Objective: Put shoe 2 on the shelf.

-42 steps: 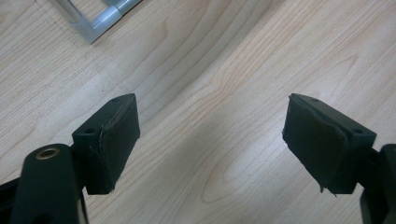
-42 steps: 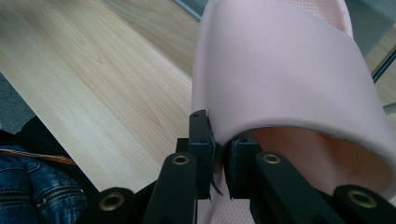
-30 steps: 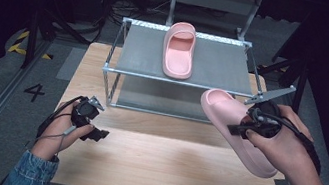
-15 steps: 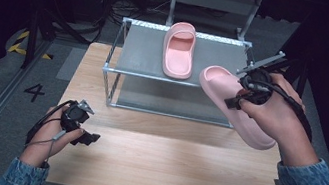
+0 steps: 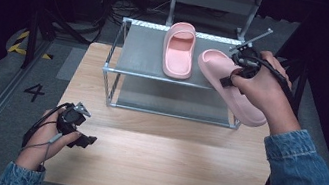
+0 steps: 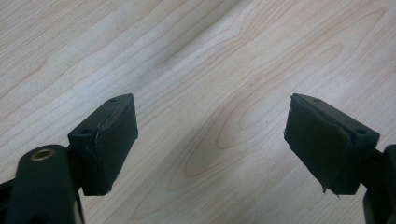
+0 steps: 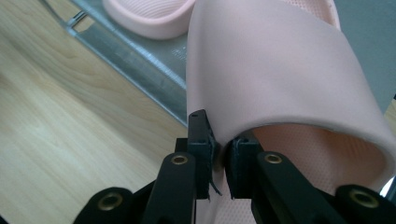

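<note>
Carried up from the wooden table [image 5: 161, 163], the held pink rubber slipper [image 5: 234, 86] hangs at the metal rack's [image 5: 145, 51] top shelf, beside its twin slipper [image 5: 180, 49]; right gripper [image 7: 219, 156] pinches its strap, left gripper [image 6: 210, 140] spread over the table

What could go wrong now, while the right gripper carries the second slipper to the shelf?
1. The right gripper pinches only the strap edge of the held slipper, so it may swing or slip out.
2. Its toe hangs close to the slipper on the shelf and might push it aside.
3. The heel hangs past the shelf front rail, so it could land half off and fall onto the table.
</note>
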{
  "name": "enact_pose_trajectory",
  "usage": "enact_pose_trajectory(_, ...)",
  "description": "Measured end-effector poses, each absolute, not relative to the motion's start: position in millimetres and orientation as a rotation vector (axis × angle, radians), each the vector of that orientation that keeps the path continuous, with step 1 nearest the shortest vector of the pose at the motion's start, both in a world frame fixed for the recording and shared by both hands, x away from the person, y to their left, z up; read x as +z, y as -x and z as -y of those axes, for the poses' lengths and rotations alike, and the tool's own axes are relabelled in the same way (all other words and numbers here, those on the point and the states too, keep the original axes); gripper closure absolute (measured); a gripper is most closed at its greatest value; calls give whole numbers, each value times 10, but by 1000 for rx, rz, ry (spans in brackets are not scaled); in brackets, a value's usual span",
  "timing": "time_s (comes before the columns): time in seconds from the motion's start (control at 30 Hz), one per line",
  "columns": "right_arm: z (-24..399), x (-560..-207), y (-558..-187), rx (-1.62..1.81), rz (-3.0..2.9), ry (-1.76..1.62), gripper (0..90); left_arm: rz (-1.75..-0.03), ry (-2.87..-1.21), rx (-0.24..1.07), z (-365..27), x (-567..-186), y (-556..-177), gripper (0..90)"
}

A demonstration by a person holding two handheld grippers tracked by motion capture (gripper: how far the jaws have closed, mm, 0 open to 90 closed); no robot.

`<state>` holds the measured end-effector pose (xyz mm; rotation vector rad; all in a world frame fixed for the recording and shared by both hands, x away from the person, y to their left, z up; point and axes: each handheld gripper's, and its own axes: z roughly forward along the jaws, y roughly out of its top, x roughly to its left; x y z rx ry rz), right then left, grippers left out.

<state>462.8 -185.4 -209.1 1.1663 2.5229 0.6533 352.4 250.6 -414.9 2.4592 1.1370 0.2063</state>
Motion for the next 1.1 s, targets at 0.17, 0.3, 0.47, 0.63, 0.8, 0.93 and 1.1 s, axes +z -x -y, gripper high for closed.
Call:
enact_pose_trajectory(0.17,1826,-2096,-4855,586,-2508,-1187,824,-1142,-2473,201,-2511,-4168,-3533,179)
enact_pose_trajectory(0.3,1806,-2121,-4994,574,-2504,-1217,824,-1139,-2472,200,-2514,-4167,-3544,178)
enact_pose_trajectory(0.47,1746,-2206,-5154,524,-2503,-1240,824,-1140,-2473,201,-2505,-4167,-3549,178)
enact_pose_trajectory(0.63,1691,-2258,-5222,495,-2503,-1235,824,-1145,-2474,184,-2515,-4177,-3550,179)
enact_pose_trajectory(0.8,1639,-2317,-5297,470,-2508,-1240,822,-1145,-2473,183,-2524,-4183,-3553,178)
enact_pose_trajectory(0.93,1625,-2336,-5315,471,-2507,-1231,792,-1147,-2473,182,-2519,-4193,-3556,178)
enact_pose_trajectory(1.1,1686,-2311,-5248,525,-2476,-1206,680,-1138,-2482,177,-2496,-4188,-3568,178)
